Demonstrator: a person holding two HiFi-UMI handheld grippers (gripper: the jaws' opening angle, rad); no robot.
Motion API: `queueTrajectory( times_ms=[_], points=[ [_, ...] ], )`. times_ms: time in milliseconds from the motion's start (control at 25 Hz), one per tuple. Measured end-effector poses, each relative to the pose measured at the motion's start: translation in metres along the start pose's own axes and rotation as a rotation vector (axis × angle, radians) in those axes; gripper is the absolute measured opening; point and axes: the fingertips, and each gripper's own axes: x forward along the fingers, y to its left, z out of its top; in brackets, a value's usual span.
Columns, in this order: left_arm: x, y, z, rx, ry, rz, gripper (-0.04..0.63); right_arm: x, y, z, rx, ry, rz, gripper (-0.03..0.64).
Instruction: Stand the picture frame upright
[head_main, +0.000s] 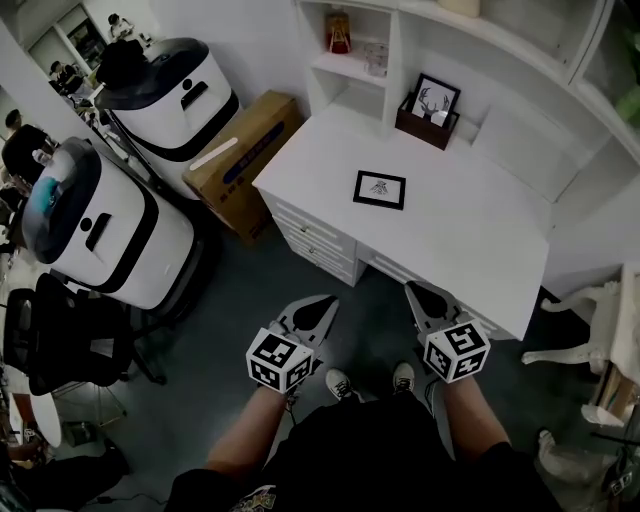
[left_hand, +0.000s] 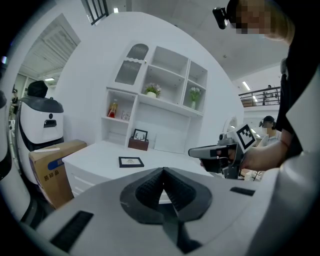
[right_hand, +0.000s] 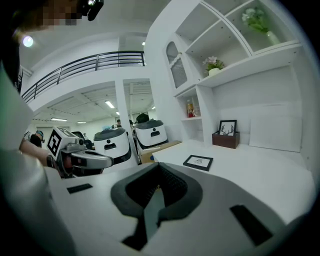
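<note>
A small black picture frame (head_main: 380, 189) lies flat, face up, in the middle of the white desk (head_main: 470, 240); it also shows in the left gripper view (left_hand: 131, 161) and the right gripper view (right_hand: 198, 162). My left gripper (head_main: 325, 302) is shut and empty, held in the air short of the desk's front edge. To its right, my right gripper (head_main: 413, 291) is likewise shut and empty, just in front of the desk edge. Both point toward the desk, well apart from the frame.
A second framed deer picture (head_main: 436, 99) stands in a dark box (head_main: 425, 128) at the back of the desk under white shelves (head_main: 360, 45). A cardboard box (head_main: 240, 160) and two white machines (head_main: 115, 230) stand left of the desk. A white chair (head_main: 600, 330) is at right.
</note>
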Motion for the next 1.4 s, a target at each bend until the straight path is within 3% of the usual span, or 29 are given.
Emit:
queueTrajectory(
  times_ms=[560,960,1400],
  points=[
    [0.005,0.016,0.004,-0.007,-0.007,-0.025,0.005,0.013,-0.001,0.007,-0.005,0.006,-0.029,0.003],
    [0.043,0.054,0.029,-0.004,0.003,0.009,0.005,0.062,-0.041,0.031,0.01,0.001,-0.004,0.003],
    [0.101,0.088,0.034,-0.036,0.044,-0.005,0.005,0.103,-0.095,0.028,0.048,0.054,-0.024,0.003]
  ],
)
